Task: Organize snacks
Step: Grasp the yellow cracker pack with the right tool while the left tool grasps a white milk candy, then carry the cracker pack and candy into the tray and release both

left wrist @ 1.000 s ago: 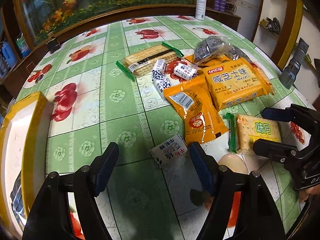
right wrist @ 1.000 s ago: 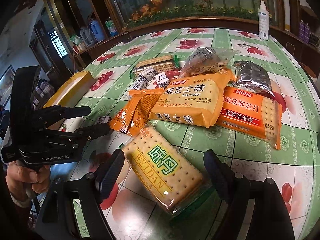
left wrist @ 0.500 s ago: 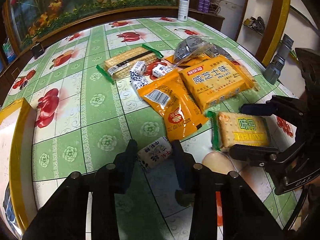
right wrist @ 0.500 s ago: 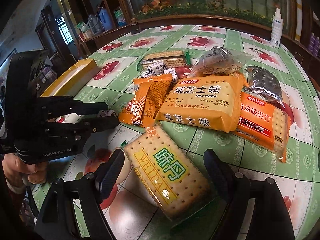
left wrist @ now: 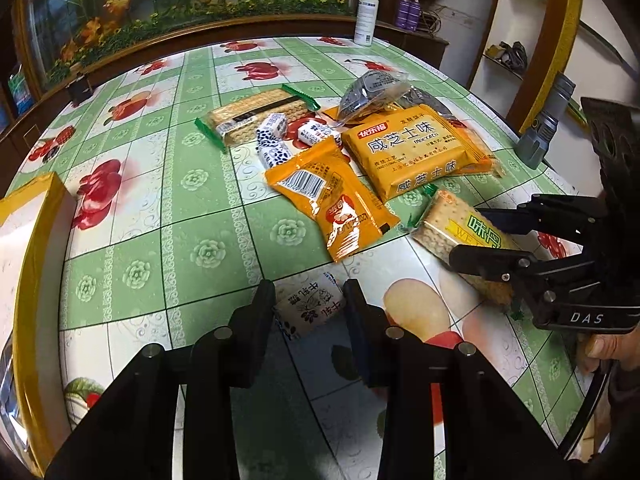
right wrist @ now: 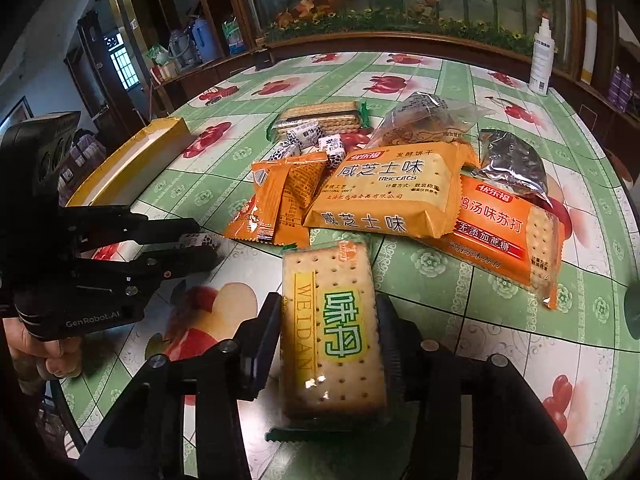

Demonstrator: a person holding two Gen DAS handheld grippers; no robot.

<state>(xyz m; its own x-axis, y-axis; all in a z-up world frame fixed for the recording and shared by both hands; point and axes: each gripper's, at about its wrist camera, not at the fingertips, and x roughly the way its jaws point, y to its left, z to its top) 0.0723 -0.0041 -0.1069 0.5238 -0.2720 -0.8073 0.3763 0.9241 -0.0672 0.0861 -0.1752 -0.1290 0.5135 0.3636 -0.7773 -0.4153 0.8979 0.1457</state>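
A small white candy with black print point(left wrist: 310, 312) lies on the green flowered tablecloth, and my left gripper point(left wrist: 308, 292) is shut on it, one pad against each side. From the right wrist view that left gripper point(right wrist: 196, 246) shows at the left, pinching the candy point(right wrist: 200, 240). The jaws of my right gripper point(right wrist: 330, 304) are closing, and their pads press the long sides of the clear WEIDAN cracker pack point(right wrist: 332, 336). In the left wrist view the right gripper point(left wrist: 480, 236) clamps that pack point(left wrist: 444, 224) at the right.
A yellow-rimmed box point(left wrist: 36, 216) sits at the table's left edge. Beyond the grippers lie an orange bag point(left wrist: 332, 204), a yellow biscuit pack point(left wrist: 412, 152), an orange soda-cracker pack point(right wrist: 508, 236), a silver bag point(right wrist: 512, 164), a wafer pack point(left wrist: 252, 116) and small candies point(left wrist: 276, 140). A spray bottle point(left wrist: 366, 16) stands far back.
Both grippers went from wide open to closed: the left first, onto the small candy, then the right onto the cracker pack, which has swung straight between the fingers.
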